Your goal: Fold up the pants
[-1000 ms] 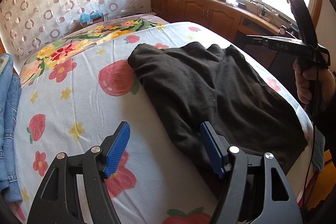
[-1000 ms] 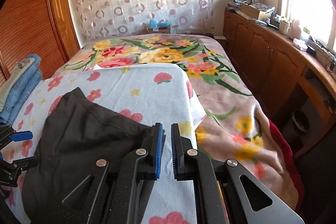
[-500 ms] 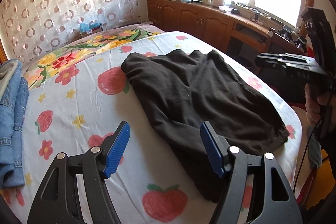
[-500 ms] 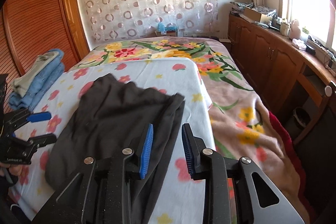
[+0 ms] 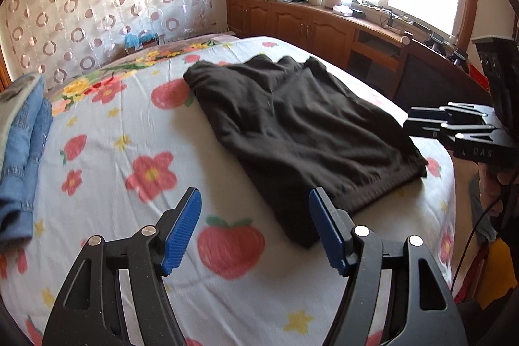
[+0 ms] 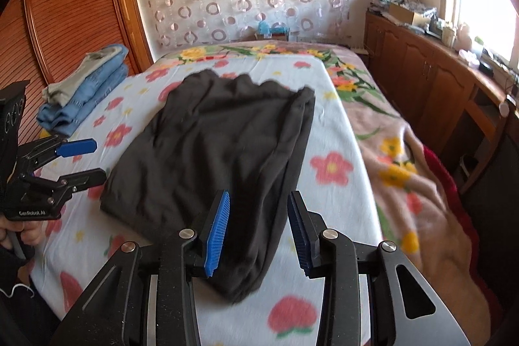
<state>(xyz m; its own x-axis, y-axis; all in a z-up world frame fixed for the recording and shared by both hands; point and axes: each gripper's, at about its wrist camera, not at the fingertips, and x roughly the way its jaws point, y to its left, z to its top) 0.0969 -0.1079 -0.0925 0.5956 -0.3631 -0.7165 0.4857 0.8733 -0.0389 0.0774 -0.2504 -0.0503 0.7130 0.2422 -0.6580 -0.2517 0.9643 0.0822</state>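
Roughly folded, the black pants [image 5: 292, 125] lie as a soft, matte slab of knit fabric on the bed [image 5: 107, 158], whose cover is a pale sheet printed with red strawberries, pink flowers and small yellow stars. Their surface is rumpled in shallow creases, the far edge bunches into wavy humps, and the near end shows a ribbed band along its edge. In the right wrist view the pants [image 6: 220, 145] form a long dark wedge, the right side doubled over into a thick rolled fold.

The left claw [image 5: 254, 227] stands wide open over the bare sheet just beside the near corner of the pants; its ridged blue pads [image 5: 181, 229] hold nothing and touch no cloth. The right claw [image 6: 258, 235] is opening, its ribbed blue pads [image 6: 217, 235] parted with the near end of the pants seen between them, yet neither pad presses on the fabric. Each claw also shows in the other's view as a black angular frame: the left claw [image 6: 81, 161] to the left of the pants, gripped by a hand [image 6: 22, 232], and the right claw [image 5: 454, 128] off the right edge of the pants.

Well to the left of the pants sits a stack of folded blue denim [image 6: 84, 93] topped by a greyish garment. Beyond the pants a flowered blanket [image 6: 382, 119] covers the rest of the bed.
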